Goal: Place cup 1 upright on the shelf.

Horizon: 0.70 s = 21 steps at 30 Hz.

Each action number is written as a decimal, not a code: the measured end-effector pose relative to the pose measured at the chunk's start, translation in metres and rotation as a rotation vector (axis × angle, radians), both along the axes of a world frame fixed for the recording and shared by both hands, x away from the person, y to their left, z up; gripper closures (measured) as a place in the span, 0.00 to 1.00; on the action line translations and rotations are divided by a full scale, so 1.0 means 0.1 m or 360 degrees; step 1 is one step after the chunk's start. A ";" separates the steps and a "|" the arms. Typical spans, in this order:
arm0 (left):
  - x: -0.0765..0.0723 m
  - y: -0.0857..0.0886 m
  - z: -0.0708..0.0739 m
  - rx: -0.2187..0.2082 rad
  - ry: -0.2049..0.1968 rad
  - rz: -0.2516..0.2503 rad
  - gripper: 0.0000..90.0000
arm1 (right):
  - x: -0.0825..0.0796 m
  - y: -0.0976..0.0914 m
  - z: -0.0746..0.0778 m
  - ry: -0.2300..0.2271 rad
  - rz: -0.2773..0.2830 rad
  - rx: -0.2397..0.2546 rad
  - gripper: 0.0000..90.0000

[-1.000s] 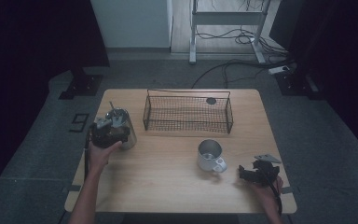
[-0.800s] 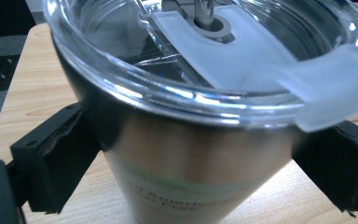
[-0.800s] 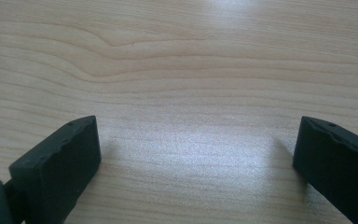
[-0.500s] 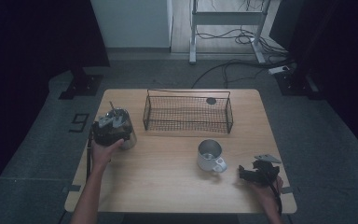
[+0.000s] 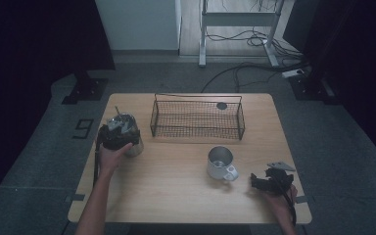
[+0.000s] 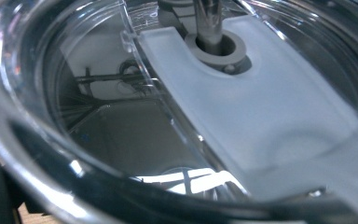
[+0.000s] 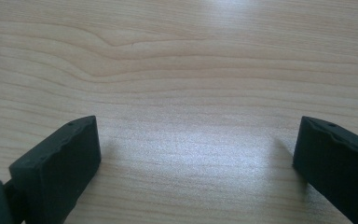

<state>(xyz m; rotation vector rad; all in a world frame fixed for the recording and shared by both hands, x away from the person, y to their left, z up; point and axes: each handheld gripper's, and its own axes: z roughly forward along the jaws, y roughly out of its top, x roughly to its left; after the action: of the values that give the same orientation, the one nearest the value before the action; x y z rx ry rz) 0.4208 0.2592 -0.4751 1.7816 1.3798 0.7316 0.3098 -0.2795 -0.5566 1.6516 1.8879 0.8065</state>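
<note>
A steel tumbler (image 5: pixel 133 145) with a clear lid (image 6: pixel 242 107) and a straw (image 6: pixel 208 18) stands at the table's left side. My left gripper (image 5: pixel 116 133) is pressed against its top; the lid fills the left gripper view from very close and the jaws are hidden. A metal mug (image 5: pixel 220 162) with a white handle stands right of centre. My right gripper (image 5: pixel 257 181) rests near the front right corner, pointing toward the mug. Its jaws stand wide apart over bare wood, so the right gripper (image 7: pixel 196 140) is open and holds nothing.
A black wire basket (image 5: pixel 196 119) stands at the back middle of the wooden table (image 5: pixel 176 196), with a small dark disc (image 5: pixel 222 105) at its far right end. Cables and a metal frame lie on the floor beyond the table.
My left gripper has moved up and to the right from beside the tumbler onto its top. The right gripper and the mug have stayed put.
</note>
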 end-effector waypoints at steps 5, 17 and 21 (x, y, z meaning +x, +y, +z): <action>0.01 0.00 0.01 0.0001 0.0012 -0.0005 0.04 | 0.00 0.00 0.00 0.0000 0.0000 0.0000 0.00; 0.00 0.00 0.01 0.0017 -0.0002 -0.0018 0.05 | 0.00 0.00 0.00 -0.0001 0.0002 0.0002 0.01; -0.02 -0.02 0.02 0.0022 -0.0021 -0.0022 0.04 | 0.00 0.00 0.00 -0.0001 0.0003 0.0002 0.01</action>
<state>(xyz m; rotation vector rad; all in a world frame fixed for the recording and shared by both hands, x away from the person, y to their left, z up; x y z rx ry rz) 0.4193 0.2574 -0.4730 1.7920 1.3560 0.7457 0.3096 -0.2795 -0.5565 1.6506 1.8893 0.8090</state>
